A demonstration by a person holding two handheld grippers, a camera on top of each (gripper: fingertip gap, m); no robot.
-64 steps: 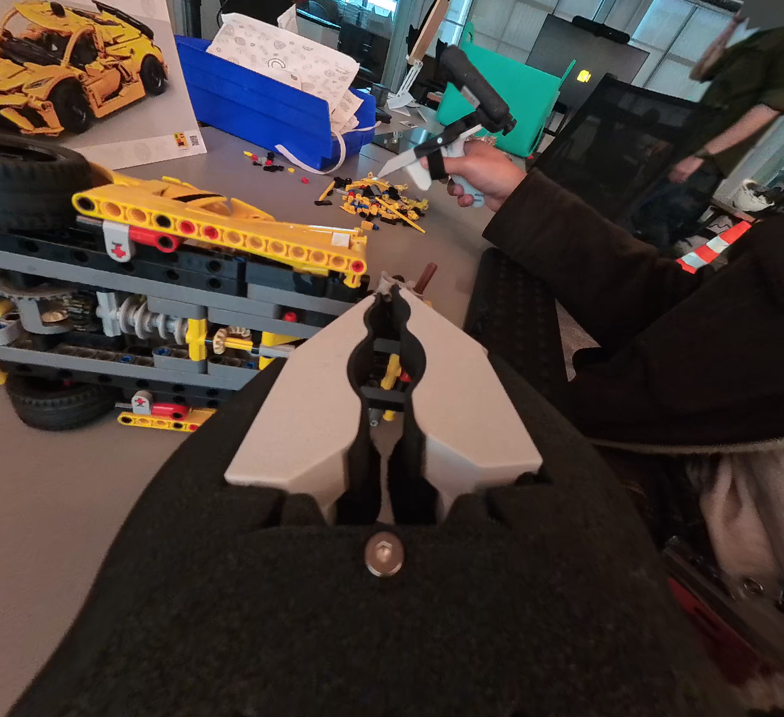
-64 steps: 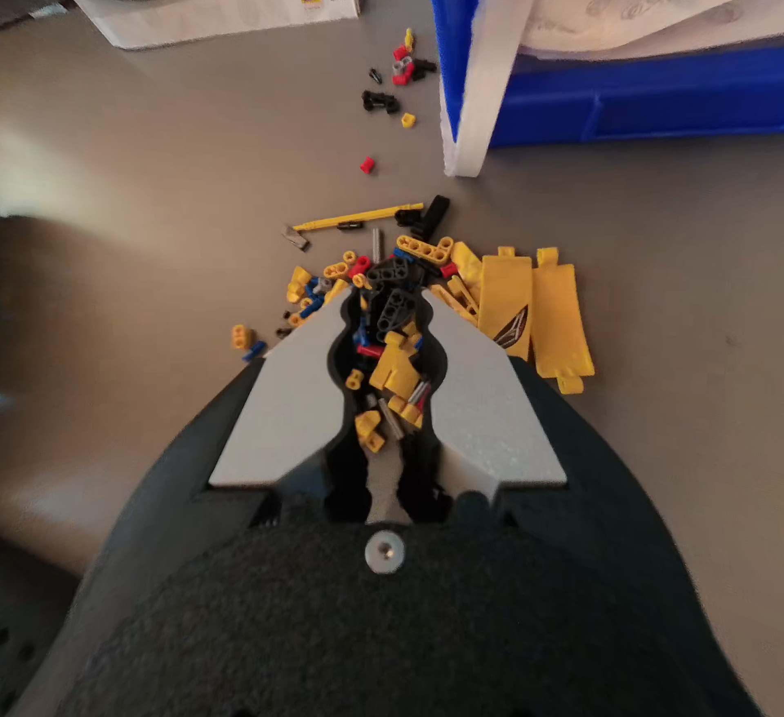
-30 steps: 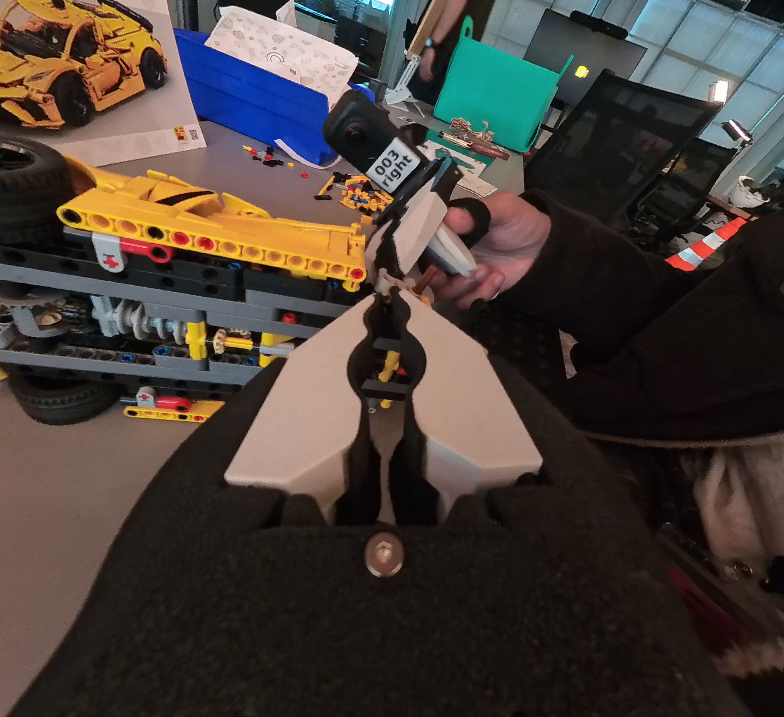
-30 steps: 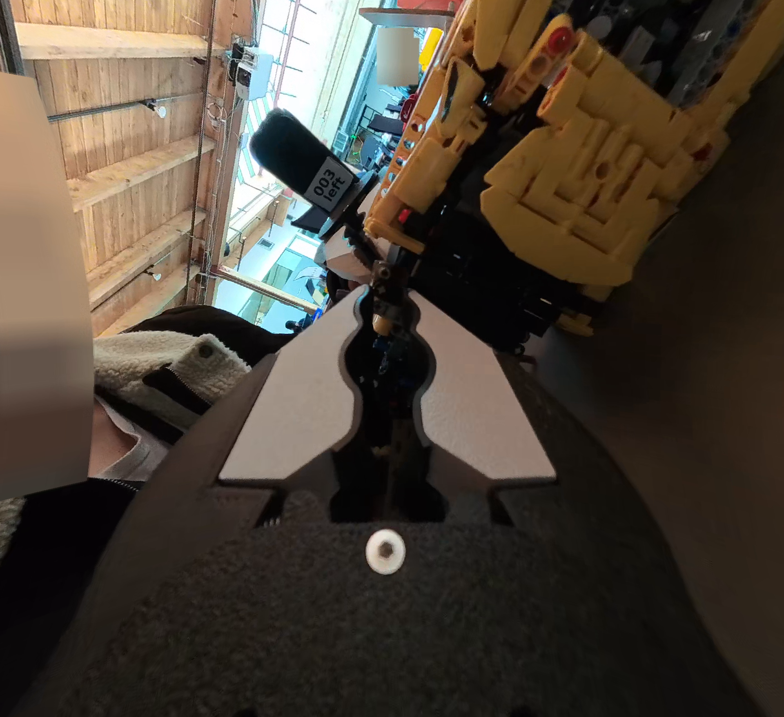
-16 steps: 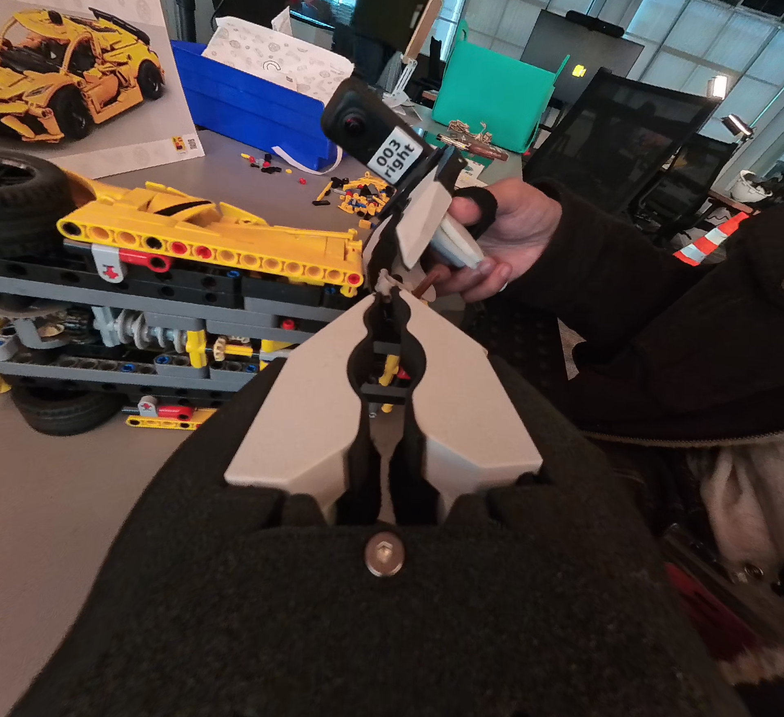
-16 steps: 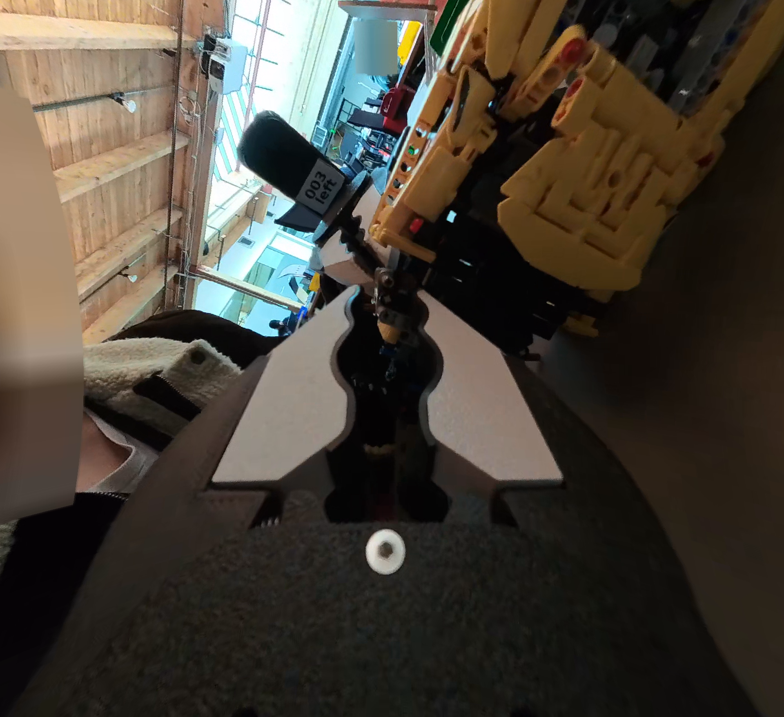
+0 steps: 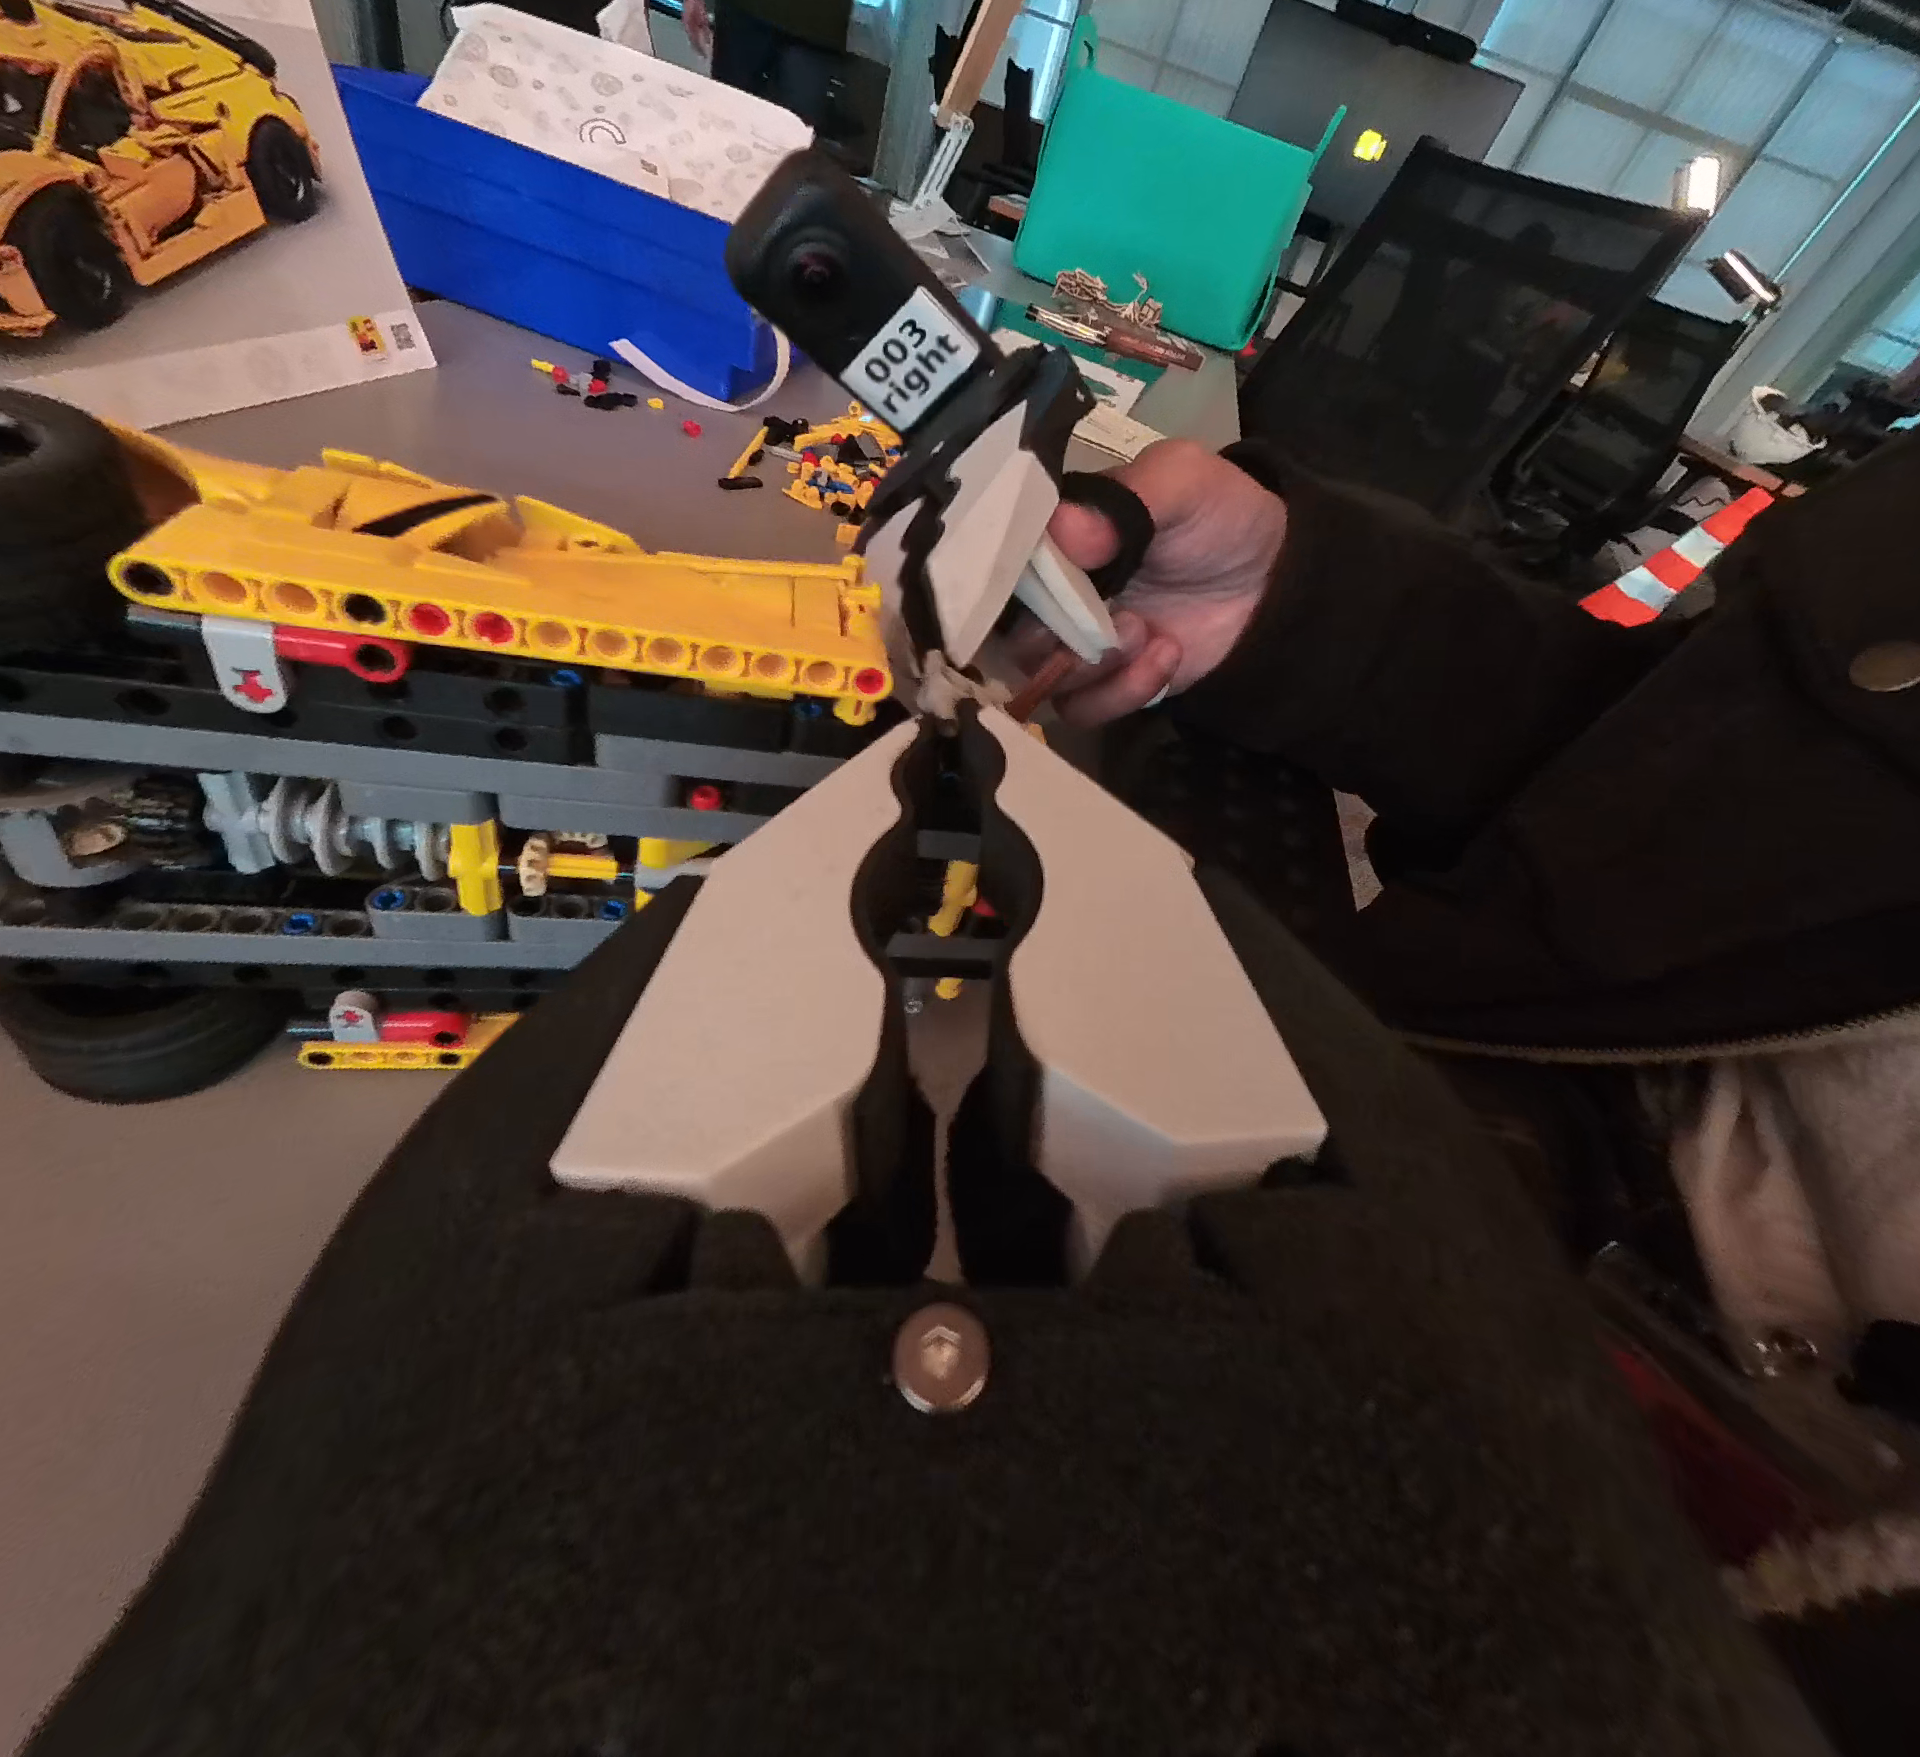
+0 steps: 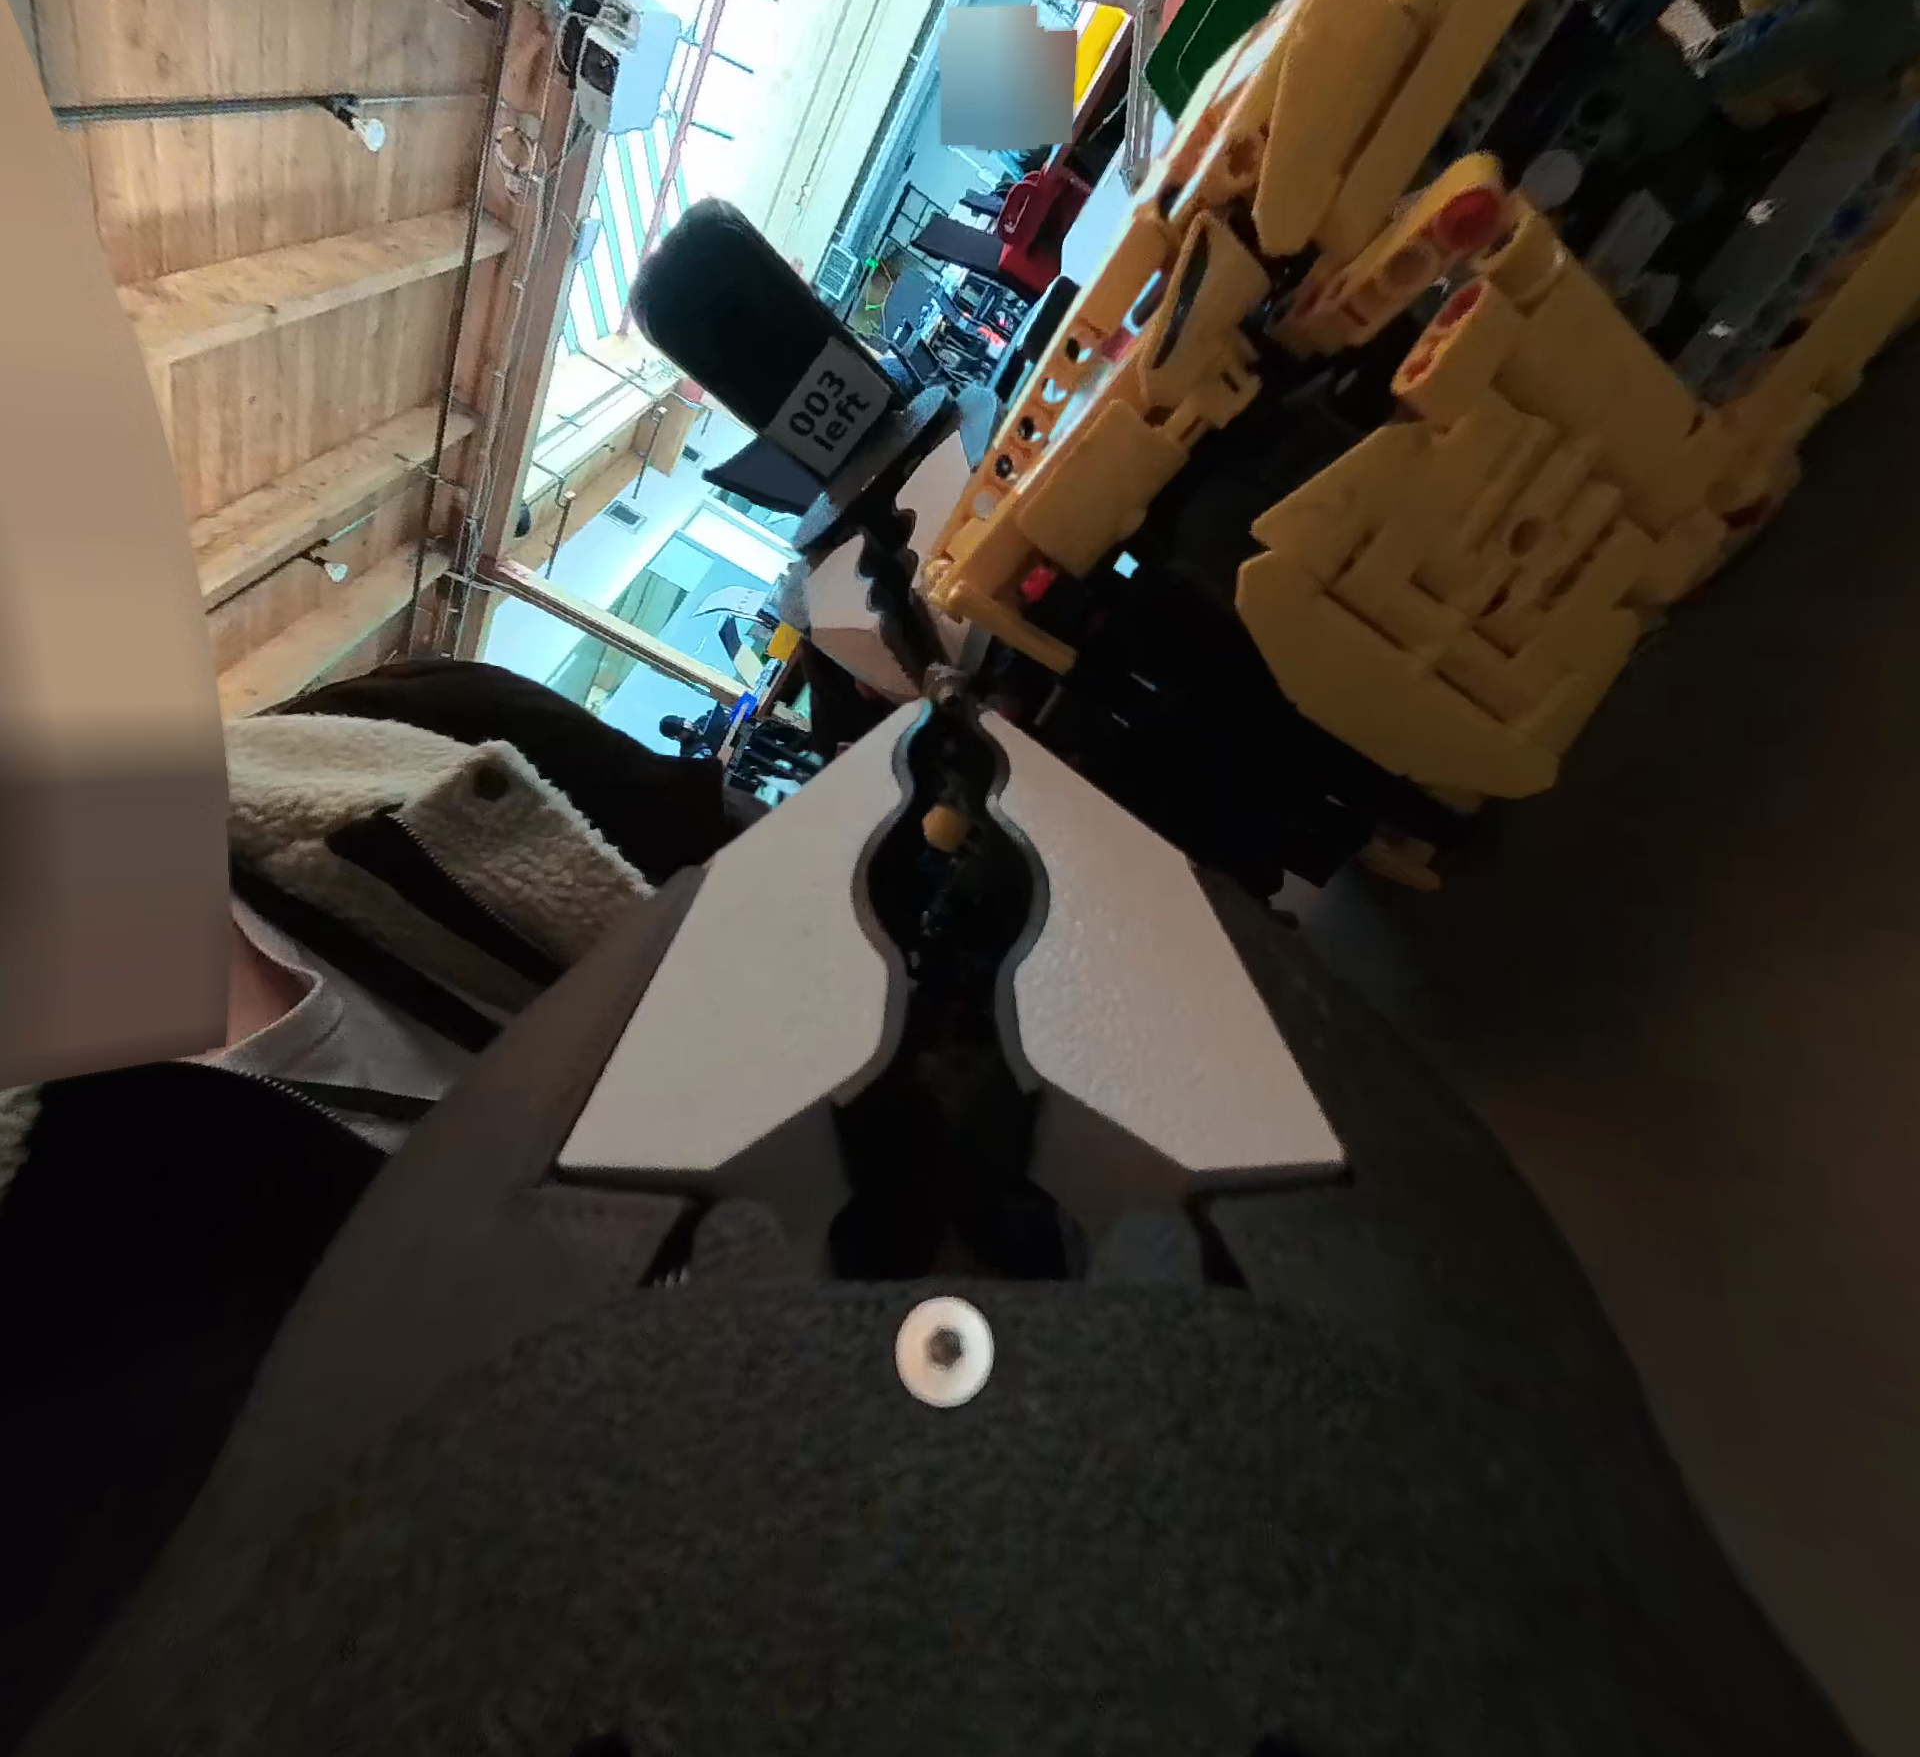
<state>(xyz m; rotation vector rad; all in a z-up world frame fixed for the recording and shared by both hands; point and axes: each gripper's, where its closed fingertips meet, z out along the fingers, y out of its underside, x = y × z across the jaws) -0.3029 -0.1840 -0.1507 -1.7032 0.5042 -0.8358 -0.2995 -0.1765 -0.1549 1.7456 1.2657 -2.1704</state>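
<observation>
The brick car (image 7: 436,731) lies on its side near the desk (image 7: 156,1312) front edge, underside turned to the left wrist view, likely so its end frame can be reached. The left tongs (image 7: 948,731) are pressed together, pinching a thin black frame piece at the car's end, which steadies the model. The right tongs (image 7: 940,668), held in a hand (image 7: 1195,564), are also pressed together and meet that same end tip to tip with the left, apparently nipping a small part; what it is I cannot tell. Toward the far edge lie loose bricks (image 7: 821,460) and a blue bin (image 7: 540,253). Two seconds ago the right tongs hovered over those bricks; since then they have come to the car.
</observation>
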